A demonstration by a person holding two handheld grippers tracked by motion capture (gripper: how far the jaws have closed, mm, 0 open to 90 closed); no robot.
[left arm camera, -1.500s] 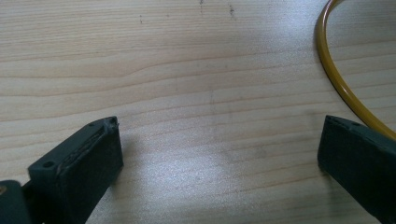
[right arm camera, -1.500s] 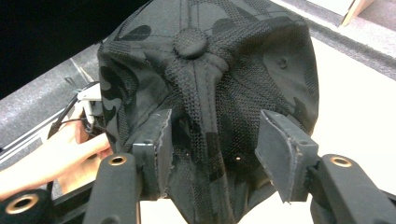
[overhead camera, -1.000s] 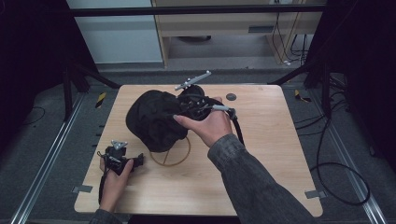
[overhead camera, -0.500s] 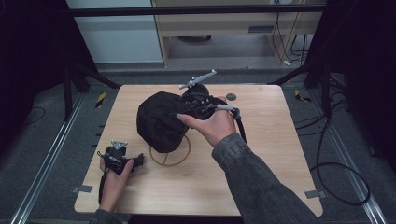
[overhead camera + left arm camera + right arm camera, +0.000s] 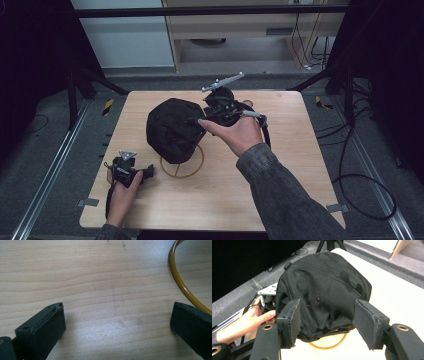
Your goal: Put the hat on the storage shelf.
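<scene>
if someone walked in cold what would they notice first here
A black cap bulges up at the middle of the wooden table, over a yellow ring. The right gripper faces it with jaws wide apart. The left gripper rests open at the near left corner.

The counter (image 5: pixel 300 165) is a pale wooden board with rounded corners and visible grain, standing on a grey floor (image 5: pixel 60 150). A thin yellow ring (image 5: pixel 182 161) lies flat on it a little left of the middle, toward the near edge. A black cap (image 5: pixel 172 129) sits over the ring's far side, covering part of it. Near the left near corner a hand (image 5: pixel 121 187) rests on the wood, holding the left tongs (image 5: pixel 150 171), whose jaws stand apart just beside the ring.
</scene>
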